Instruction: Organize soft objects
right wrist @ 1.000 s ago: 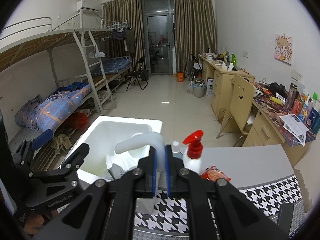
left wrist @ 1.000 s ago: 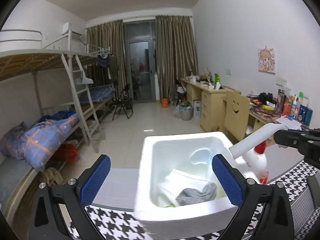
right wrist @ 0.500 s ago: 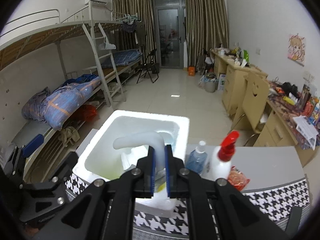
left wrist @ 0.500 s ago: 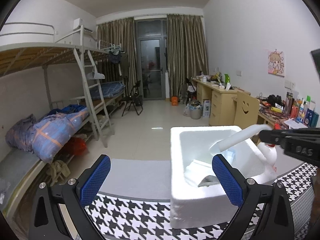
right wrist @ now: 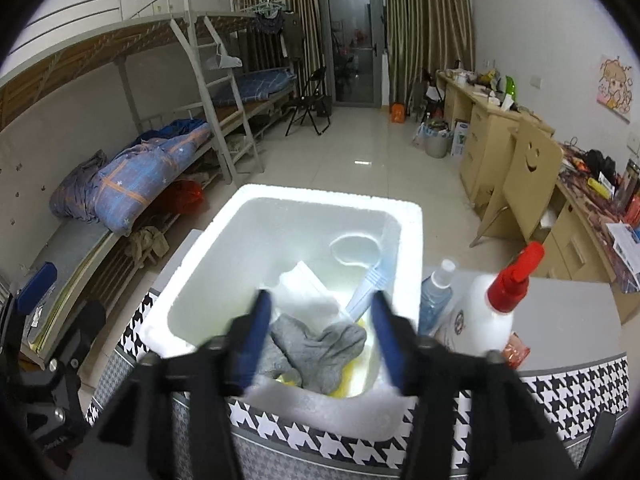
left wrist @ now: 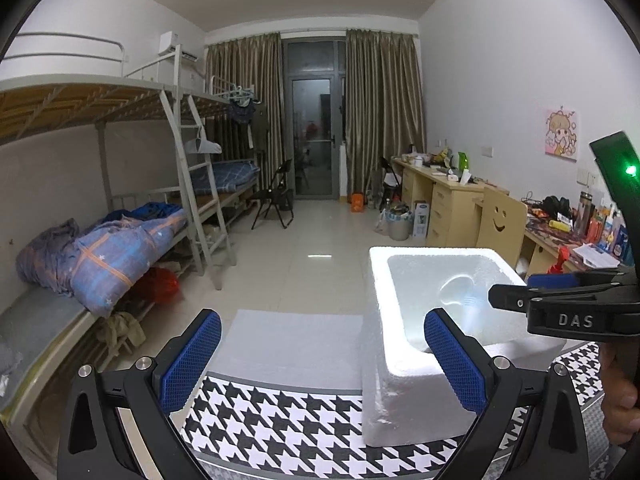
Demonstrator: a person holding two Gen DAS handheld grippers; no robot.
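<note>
1. Since a moment ago the right tongs (right wrist: 320, 336) have let go of the white curved tube (right wrist: 362, 268); their blue pads have just been opening, and the tube now lies inside the white foam box (right wrist: 224, 228), against its far right wall.
2. Those right tongs hang released over the near edge of the box, blurred, with nothing pressed between the pads.
3. Below them in the box lies a grey sock (right wrist: 320, 348) on top of a white folded cloth (right wrist: 308, 292), with something yellow showing underneath.
4. Left tongs (left wrist: 322, 360) stand spread wide with nothing between them, to the left of the box; the box now sits further right in their view than before, with the right pad in front of its near wall.
5. Beside the box on the right stand a clear blue spray bottle (right wrist: 434, 300) and a white bottle with a red pump (right wrist: 496, 308), with a red packet (right wrist: 516, 350) just behind the pump bottle.
6. All of this rests on the counter (left wrist: 288, 416), which has a black-and-white houndstooth cover.
7. A hand (left wrist: 620, 404) grips the right tool's handle at the far right edge of the left view.
</note>
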